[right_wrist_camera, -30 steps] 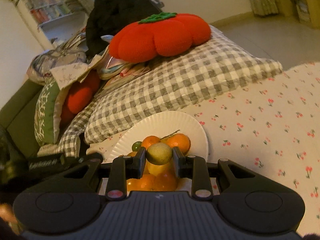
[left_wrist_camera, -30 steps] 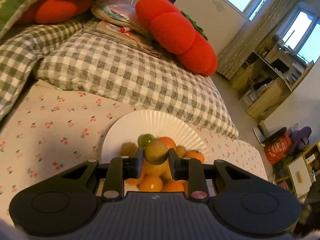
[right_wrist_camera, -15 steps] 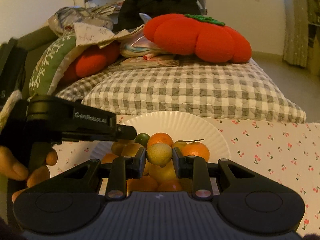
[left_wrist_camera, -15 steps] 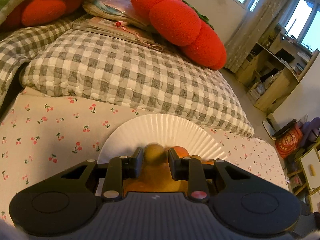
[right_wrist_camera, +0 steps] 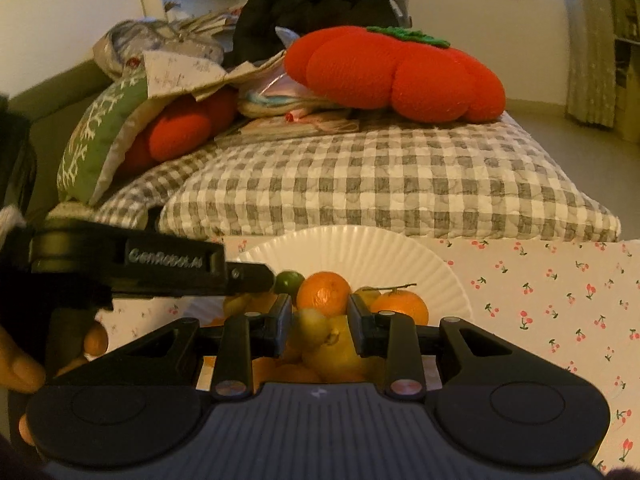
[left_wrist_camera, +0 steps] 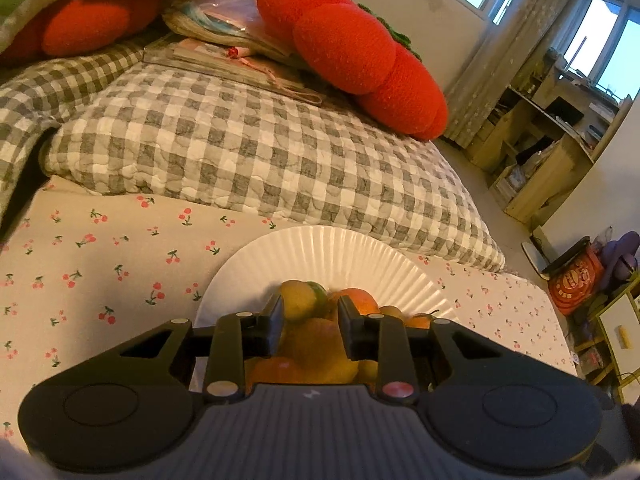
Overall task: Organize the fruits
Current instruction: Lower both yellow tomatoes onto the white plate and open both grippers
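Right wrist view: right hand-held gripper (right_wrist_camera: 319,326) has just been opening, releasing a yellow-green fruit (right_wrist_camera: 314,322) over the plate (right_wrist_camera: 400,248) at twelve o'clock; left hand-held gripper (left_wrist_camera: 310,320) likewise parted, holding nothing.

A grey-and-white checked quilt (right_wrist_camera: 380,184) lies folded on the cherry-print sheet (right_wrist_camera: 560,292). On the quilt's far edge rests a red tomato-shaped cushion (right_wrist_camera: 396,76); left of it lie papers (right_wrist_camera: 288,128), another red cushion (right_wrist_camera: 188,128) and a green pillow (right_wrist_camera: 96,140).
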Demonstrator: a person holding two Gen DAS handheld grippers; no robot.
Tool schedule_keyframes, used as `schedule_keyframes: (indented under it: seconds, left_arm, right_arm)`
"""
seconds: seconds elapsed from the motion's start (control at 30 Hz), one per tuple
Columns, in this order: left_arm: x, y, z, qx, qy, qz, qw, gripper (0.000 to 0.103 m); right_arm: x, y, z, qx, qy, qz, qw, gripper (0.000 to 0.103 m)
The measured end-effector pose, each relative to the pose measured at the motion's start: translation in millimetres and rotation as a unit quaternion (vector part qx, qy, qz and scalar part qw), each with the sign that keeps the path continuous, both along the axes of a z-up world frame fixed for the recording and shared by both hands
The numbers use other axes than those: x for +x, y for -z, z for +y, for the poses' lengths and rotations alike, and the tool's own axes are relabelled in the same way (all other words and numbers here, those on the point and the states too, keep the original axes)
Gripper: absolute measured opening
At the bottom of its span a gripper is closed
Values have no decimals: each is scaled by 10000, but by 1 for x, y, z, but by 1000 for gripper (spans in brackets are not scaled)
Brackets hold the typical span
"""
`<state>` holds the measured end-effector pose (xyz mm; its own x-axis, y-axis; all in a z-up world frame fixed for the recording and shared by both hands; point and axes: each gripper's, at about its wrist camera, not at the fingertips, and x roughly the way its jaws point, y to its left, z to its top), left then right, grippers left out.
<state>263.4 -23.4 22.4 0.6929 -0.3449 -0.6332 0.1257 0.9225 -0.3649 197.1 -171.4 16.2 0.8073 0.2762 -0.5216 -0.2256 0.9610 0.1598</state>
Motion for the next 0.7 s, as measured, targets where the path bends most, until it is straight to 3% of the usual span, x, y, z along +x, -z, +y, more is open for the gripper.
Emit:
schedule_keyframes:
  seconds: [0.23, 0.43, 0.7]
  left_arm:
    - [-19, -16, -3, 526, -82, -186, 9984, 35]
    - [-38, -24, -2, 1042, -202, -270, 9940, 46]
    - [-63, -33, 2, 1178, -269, -397, 9919, 63]
  right_arm:
    - [-2, -2, -5, 296, 92, 112, 9995, 29]
    - [-10, -10, -2, 246, 135, 160, 9995, 30]
    - [-23, -21, -5, 223, 360, 202, 9989, 33]
